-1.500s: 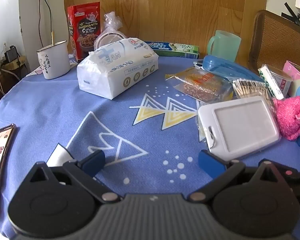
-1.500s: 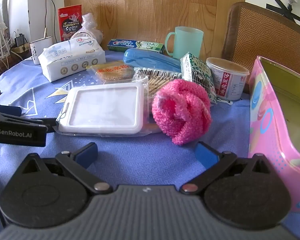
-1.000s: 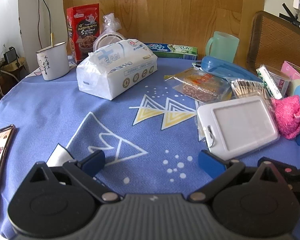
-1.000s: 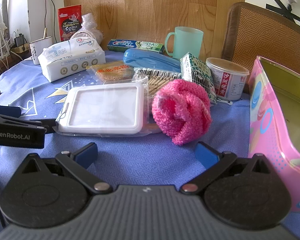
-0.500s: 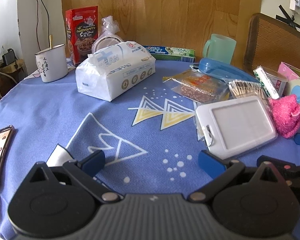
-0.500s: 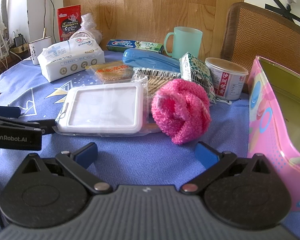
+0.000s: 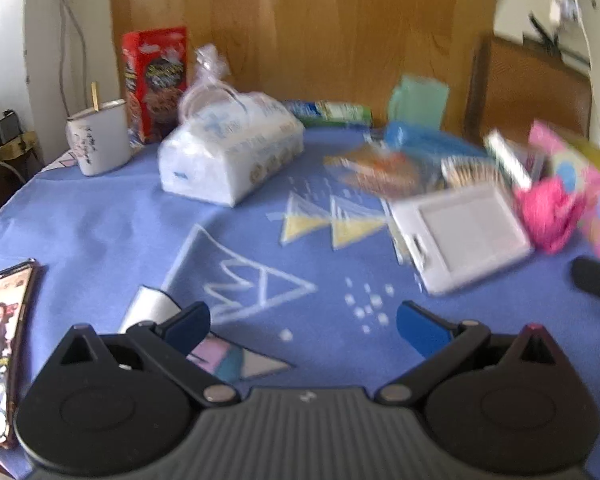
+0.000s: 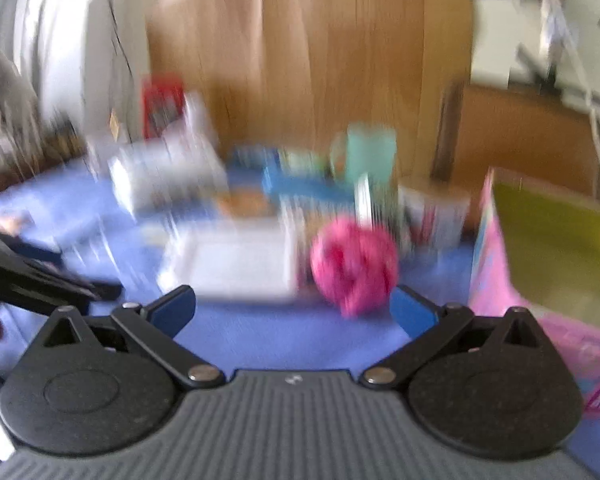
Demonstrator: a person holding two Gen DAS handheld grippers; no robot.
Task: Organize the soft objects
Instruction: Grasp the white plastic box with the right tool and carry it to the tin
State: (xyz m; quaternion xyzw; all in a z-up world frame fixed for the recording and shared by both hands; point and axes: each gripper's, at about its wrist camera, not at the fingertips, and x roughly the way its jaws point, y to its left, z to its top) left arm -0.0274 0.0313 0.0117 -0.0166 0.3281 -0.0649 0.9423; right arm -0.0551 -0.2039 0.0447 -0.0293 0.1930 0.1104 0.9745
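Starting out, by the look of it: nothing soft is gripped or put away yet. Right gripper has jaws apart and empty, aimed at the pink fuzzy ball, which sits on the blue tablecloth toward the right edge of the table, just beside the white plastic case and near the pink box. Box stands open-topped with a yellow-green inside; probably the drop spot, a guess. Left gripper also has jaws apart, empty, over bare cloth near the front edge. White tissue pack lies toward the back-left, next to the white mug; likely another soft item left to sort. Both views are motion-blurred, the right badly. Open room: the middle and front of the table are free. The ball is hemmed in by the case on its left and the box on its right, with packets crowded behind. Phone lies at the left edge, worth avoiding.
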